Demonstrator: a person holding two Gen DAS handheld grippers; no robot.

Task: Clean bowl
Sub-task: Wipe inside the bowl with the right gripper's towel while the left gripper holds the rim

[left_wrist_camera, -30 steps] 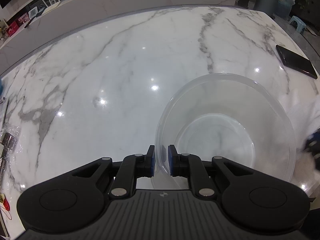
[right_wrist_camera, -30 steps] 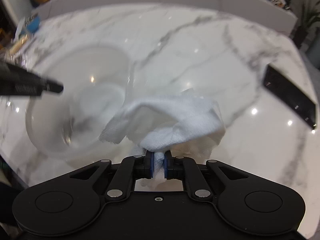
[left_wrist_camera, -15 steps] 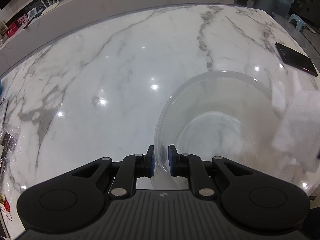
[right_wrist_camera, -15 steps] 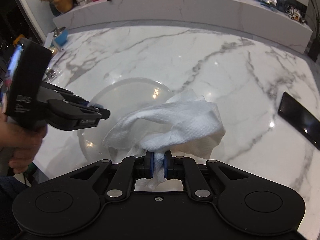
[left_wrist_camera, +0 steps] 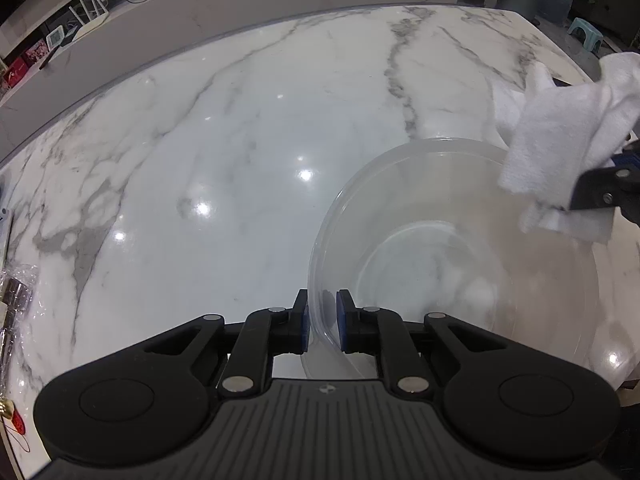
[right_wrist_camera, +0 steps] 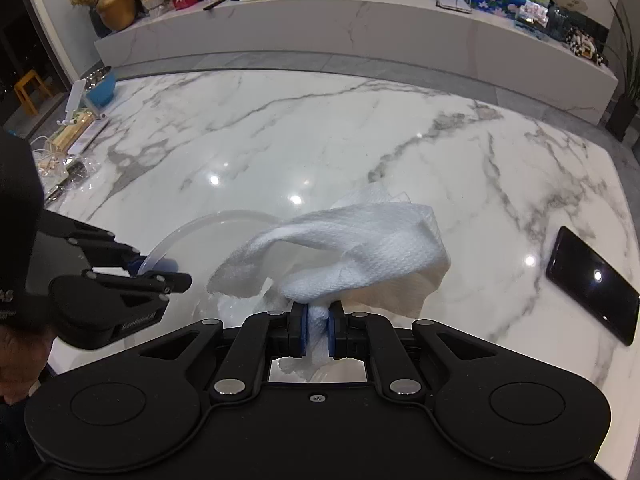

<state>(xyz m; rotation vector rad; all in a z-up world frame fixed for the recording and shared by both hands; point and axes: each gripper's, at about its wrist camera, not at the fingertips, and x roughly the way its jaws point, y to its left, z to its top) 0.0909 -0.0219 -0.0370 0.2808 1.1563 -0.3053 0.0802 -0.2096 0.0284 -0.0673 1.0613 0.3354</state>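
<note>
The left gripper [left_wrist_camera: 322,326] pinches the near rim of the clear bowl [left_wrist_camera: 460,264], which stands on the marble table [left_wrist_camera: 224,152] toward its near edge. The right gripper [right_wrist_camera: 318,330] is clenched on a crumpled white paper towel [right_wrist_camera: 360,256]; the towel hangs above the bowl's right rim, clear of its floor. A black phone [right_wrist_camera: 592,284] lies flat by the table's right edge. Clutter [right_wrist_camera: 76,132] crowds the far left corner. Beyond the table runs a long white counter [right_wrist_camera: 360,36].

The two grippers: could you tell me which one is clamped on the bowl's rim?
The left gripper: its pads pinch the clear bowl at its rim, while the right gripper holds a white paper towel.
</note>
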